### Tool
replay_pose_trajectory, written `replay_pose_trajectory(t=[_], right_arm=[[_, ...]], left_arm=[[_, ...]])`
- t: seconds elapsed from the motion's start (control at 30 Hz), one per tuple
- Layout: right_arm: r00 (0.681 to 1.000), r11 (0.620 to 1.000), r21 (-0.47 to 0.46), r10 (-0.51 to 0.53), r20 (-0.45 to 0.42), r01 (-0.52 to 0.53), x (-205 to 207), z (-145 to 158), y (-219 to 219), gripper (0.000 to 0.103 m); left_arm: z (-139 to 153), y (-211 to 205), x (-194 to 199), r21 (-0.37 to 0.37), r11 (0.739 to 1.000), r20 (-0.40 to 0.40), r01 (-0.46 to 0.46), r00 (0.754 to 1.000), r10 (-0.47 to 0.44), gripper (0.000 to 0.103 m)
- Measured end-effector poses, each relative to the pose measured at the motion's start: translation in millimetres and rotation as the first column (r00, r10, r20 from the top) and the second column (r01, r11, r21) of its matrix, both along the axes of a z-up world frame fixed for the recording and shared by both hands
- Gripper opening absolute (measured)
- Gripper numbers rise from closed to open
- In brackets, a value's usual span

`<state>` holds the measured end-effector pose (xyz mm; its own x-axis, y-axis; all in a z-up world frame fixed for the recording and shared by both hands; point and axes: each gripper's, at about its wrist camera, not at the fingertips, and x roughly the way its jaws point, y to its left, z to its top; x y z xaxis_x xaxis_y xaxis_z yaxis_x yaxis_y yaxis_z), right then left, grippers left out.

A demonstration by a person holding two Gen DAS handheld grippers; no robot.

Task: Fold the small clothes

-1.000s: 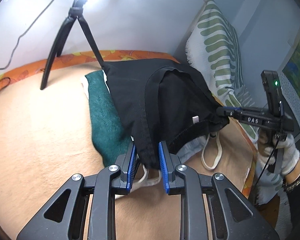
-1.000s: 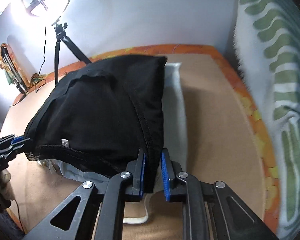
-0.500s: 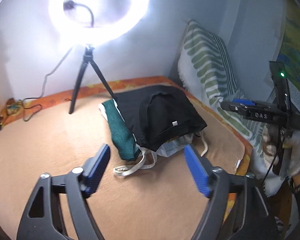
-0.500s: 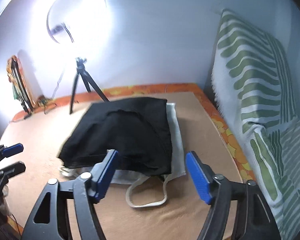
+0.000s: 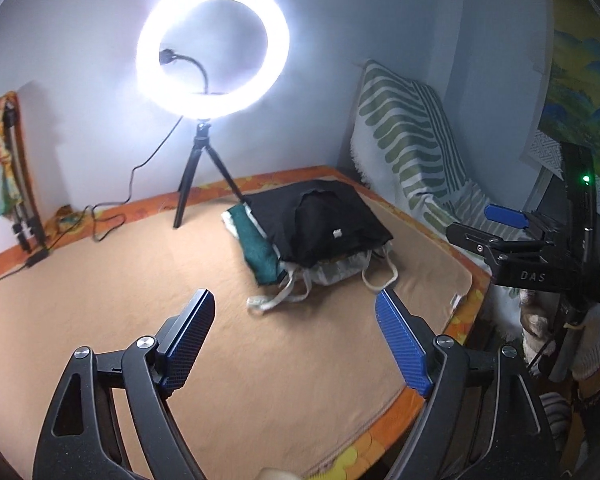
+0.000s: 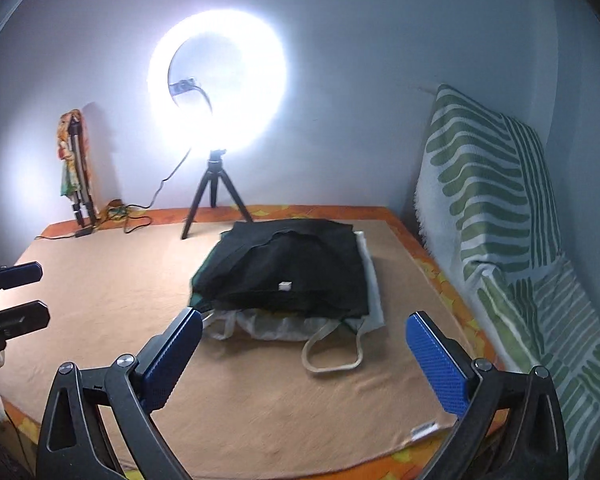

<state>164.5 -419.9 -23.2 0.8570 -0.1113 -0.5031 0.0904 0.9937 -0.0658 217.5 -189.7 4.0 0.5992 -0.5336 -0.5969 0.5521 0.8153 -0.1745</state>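
A home bedroom: blanket-covered bed (image 6: 100, 280), striped pillow (image 6: 488, 184) and ring light (image 5: 212, 46) against the wall.

A ring light (image 5: 212, 48) on a tripod (image 5: 204, 176) glares upper centre against the pale wall (image 6: 380, 80); tan blanket (image 6: 260, 392) below.

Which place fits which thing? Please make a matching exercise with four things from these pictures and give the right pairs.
Things:
1. black garment
2. green cloth
3. ring light
4. striped blanket

Places:
A. on a tripod by the back wall
B. on top of the pile
C. draped at the right side of the bed
D. at the left edge of the pile, partly under the black piece

Pairs: 1-B, 2-D, 3-A, 4-C
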Motion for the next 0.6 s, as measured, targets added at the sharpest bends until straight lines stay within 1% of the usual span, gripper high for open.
replay_pose_trajectory(t=[0.07,0.13,0.23,0.37,0.47,0.6], right_arm=[[1.0,1.0,-0.004,-0.005,0.01,0.005,-9.4,-2.1,7.0,0.103],[1.0,1.0,-0.029,-0.001,0.012,0.001,-18.2,-7.2,15.8,0.103],[1.0,0.998,-0.06,-0.009,0.014,0.01,-31.3,-16.7,27.1,0.103],[1.0,0.999,-0.03,-0.022,0.014,0.022,-40.1,-28.4,31.9,0.103],[0.999,0.998,-0.042,-0.038,0.016,0.038,-43.0,-39.6,39.3,0.103],[0.999,0.999,-0.037,-0.032,0.019,0.033,-42.1,-49.2,46.2,0.103]], left_arm=[[0.1,7.6,-7.8,-0.004,1.0,0.002,-0.012,1.0,0.012,0.083],[-1.8,14.0,-14.0,-0.006,1.0,0.01,-0.017,1.0,0.017,0.083],[-8.1,18.3,-19.1,0.001,1.0,0.003,-0.028,1.0,0.028,0.084],[-21.1,22.0,-24.3,0.017,0.999,0.001,-0.041,0.999,0.041,0.084],[-31.6,25.6,-27.9,0.027,0.997,-0.01,-0.066,0.998,0.067,0.085],[-42.9,29.4,-32.2,0.045,0.996,-0.012,-0.075,0.997,0.076,0.092]])
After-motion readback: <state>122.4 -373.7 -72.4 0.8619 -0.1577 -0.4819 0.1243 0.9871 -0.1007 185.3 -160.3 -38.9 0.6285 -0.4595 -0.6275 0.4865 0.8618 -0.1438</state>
